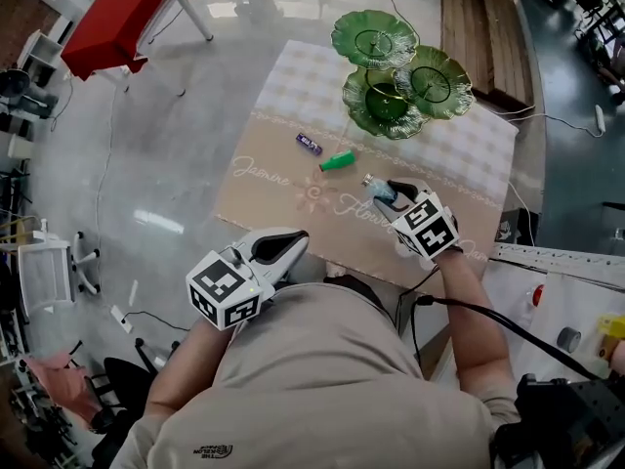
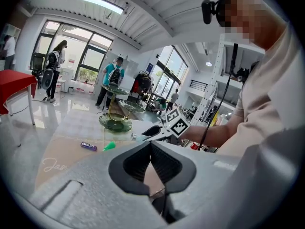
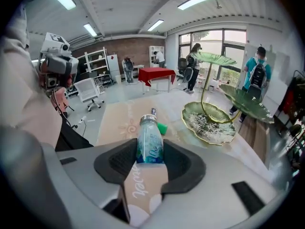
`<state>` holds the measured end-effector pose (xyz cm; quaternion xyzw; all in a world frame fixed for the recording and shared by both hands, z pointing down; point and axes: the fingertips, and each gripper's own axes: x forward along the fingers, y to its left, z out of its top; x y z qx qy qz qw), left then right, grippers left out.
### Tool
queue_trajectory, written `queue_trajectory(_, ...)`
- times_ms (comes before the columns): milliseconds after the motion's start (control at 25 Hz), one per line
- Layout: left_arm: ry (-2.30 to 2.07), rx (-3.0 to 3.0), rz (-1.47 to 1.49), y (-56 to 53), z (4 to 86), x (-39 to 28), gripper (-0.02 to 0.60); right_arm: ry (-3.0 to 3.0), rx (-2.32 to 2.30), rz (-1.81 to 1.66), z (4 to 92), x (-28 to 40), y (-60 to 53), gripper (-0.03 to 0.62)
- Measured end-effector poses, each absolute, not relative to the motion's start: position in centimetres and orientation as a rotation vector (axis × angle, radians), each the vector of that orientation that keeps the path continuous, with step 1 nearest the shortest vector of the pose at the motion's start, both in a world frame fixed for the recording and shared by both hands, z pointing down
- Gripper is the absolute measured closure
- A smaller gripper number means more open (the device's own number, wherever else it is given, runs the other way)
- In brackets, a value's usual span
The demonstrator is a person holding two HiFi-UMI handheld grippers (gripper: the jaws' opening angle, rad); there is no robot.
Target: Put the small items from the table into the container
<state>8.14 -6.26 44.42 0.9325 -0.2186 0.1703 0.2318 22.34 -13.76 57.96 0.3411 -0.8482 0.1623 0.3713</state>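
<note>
My right gripper point(image 1: 389, 192) is shut on a small clear bottle with a blue label point(image 1: 379, 188), held up off the beige tablecloth point(image 1: 283, 208). In the right gripper view the bottle point(image 3: 150, 144) sits between both pads, its cap pointing away. A green cone-shaped item point(image 1: 338, 160) and a purple bar point(image 1: 309, 144) lie on the cloth beyond it. The container is a tiered stand of green leaf-shaped dishes point(image 1: 391, 101) at the table's far side. My left gripper point(image 1: 291, 243) hangs at the near left edge, shut and empty, its pads point(image 2: 143, 163) meeting at the tips.
A red table point(image 1: 117, 18) stands on the floor at the far left and a wooden bench point(image 1: 483, 27) at the far right. A white chair point(image 1: 59, 267) is at the left. Cables trail across the floor. People stand by the windows point(image 2: 114, 80).
</note>
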Motion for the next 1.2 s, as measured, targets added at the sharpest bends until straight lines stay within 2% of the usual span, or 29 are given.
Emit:
queue_trajectory(280,-0.581,2.588,0.464,-6.6,43.9,8.8,0.574,-2.199,1.002,0.365,50.3,26.3,-17.8,0.414)
queue_trajectory(560,-0.606,2.586,0.456,-6.9,44.0,8.4,0.574,-2.111,1.129,0.308,47.4,32.1,-23.7,0.414)
queue_trajectory(1200,-0.777,2.507,0.451,-7.2,44.4,5.2,0.574,-1.94,1.225,0.351,50.1,39.9,-35.5,0.414)
